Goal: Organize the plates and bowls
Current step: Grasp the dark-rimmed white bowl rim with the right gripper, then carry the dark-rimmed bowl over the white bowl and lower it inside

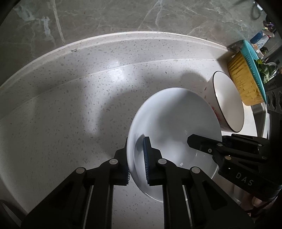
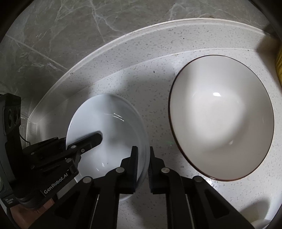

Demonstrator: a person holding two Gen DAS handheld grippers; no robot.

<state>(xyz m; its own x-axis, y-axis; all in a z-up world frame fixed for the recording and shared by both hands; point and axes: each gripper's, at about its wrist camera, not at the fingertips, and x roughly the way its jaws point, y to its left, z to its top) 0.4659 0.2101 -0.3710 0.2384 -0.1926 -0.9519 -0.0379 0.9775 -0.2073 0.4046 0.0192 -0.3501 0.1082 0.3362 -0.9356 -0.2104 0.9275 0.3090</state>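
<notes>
Left gripper [image 1: 137,158] and right gripper [image 2: 143,164] each clamp a rim of the white bowl [image 1: 176,126].
It sits on a speckled counter [image 1: 70,105] below a marbled wall [image 1: 105,17]; beside it stands an empty dark-rimmed bowl [image 2: 222,118].

The countertop [image 1: 70,98] carries everything, and the tiled wall [image 1: 105,15] rises behind its raised back edge. The shallow dish [image 1: 172,123] sits on the counter toward its front, with the deep bowl [image 2: 222,118] just beside it on its right and slightly farther back; whether the two touch cannot be told. Right of the deep bowl a basket [image 1: 246,77] stands near the wall. The left gripper [image 1: 137,158] straddles the dish's left rim, one finger inside the dish and one outside. The right gripper [image 2: 142,158] straddles the dish's right rim likewise, between dish and deep bowl
</notes>
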